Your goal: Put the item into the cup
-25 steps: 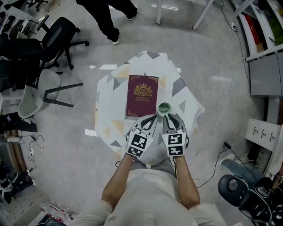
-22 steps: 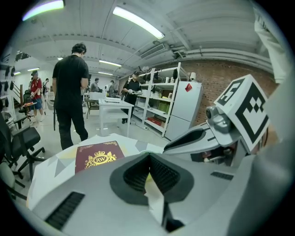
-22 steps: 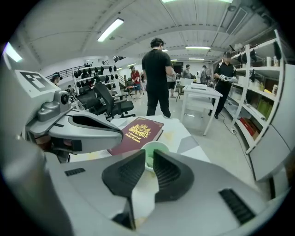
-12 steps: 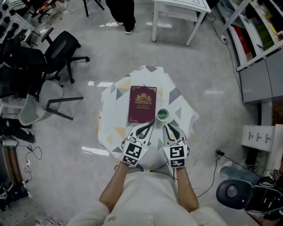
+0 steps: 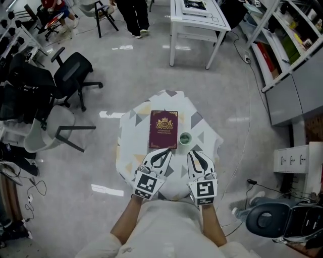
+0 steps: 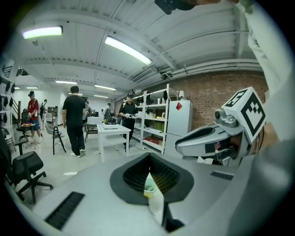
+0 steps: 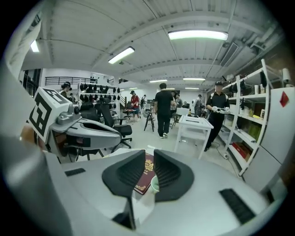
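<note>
A small green cup [image 5: 185,137] stands on the patterned table [image 5: 132,128], just right of a maroon book [image 5: 163,129]. Both grippers hover over the table's near edge, short of the cup. In the head view my left gripper [image 5: 162,152] is below the book and my right gripper [image 5: 195,153] is below the cup. The left gripper [image 6: 148,157] has its tips together and holds nothing; the cup [image 6: 150,186] shows below them. The right gripper [image 7: 150,156] stands a narrow gap open with nothing in it. The book [image 7: 144,177] and cup [image 7: 154,183] show through that gap.
Office chairs [image 5: 70,75] stand at the left. A white table [image 5: 197,15] is at the back and metal shelves [image 5: 285,45] line the right. People [image 6: 73,117] stand farther off. A cable [image 5: 246,146] runs over the floor at the right.
The head view has risen and takes in more of the room. Both grippers now sit a little farther back from the cup than a second ago. Book and cup have not moved.
</note>
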`<state>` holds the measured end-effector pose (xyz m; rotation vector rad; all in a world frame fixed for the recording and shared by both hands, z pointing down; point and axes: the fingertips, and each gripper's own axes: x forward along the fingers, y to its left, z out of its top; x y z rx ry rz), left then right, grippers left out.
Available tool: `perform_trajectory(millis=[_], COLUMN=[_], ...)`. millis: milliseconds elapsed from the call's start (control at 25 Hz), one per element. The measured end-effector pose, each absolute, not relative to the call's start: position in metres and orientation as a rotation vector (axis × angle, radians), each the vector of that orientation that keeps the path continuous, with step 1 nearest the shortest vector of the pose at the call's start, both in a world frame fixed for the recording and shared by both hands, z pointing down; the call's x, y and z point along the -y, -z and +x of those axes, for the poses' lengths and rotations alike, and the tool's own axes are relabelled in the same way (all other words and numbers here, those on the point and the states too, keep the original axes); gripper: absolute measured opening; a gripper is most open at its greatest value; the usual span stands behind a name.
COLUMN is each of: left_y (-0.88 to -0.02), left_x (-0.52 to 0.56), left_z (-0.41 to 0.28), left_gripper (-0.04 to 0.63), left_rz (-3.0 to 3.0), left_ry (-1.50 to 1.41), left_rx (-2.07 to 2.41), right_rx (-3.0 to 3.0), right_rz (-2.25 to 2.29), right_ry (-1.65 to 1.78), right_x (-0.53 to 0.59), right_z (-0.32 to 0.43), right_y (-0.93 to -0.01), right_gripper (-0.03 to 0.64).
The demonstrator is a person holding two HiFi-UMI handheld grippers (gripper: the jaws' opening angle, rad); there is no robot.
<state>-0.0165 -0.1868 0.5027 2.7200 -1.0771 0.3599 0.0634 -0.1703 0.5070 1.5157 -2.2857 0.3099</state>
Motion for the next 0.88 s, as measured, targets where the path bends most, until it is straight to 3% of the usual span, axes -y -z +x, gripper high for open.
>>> perform_trajectory(millis=[880], left_y=[-0.458], left_x=[0.145], left_z=[-0.047], left_gripper=[0.012], left_rz=[2.819], left_ry=[-0.284], left_rx=[1.051], right_rx=[2.279], right_rz=[1.651], right_ry=[-0.190], right_x=[0.119], right_z=[0.047], right_y=[-0.453], right_gripper=[0.057])
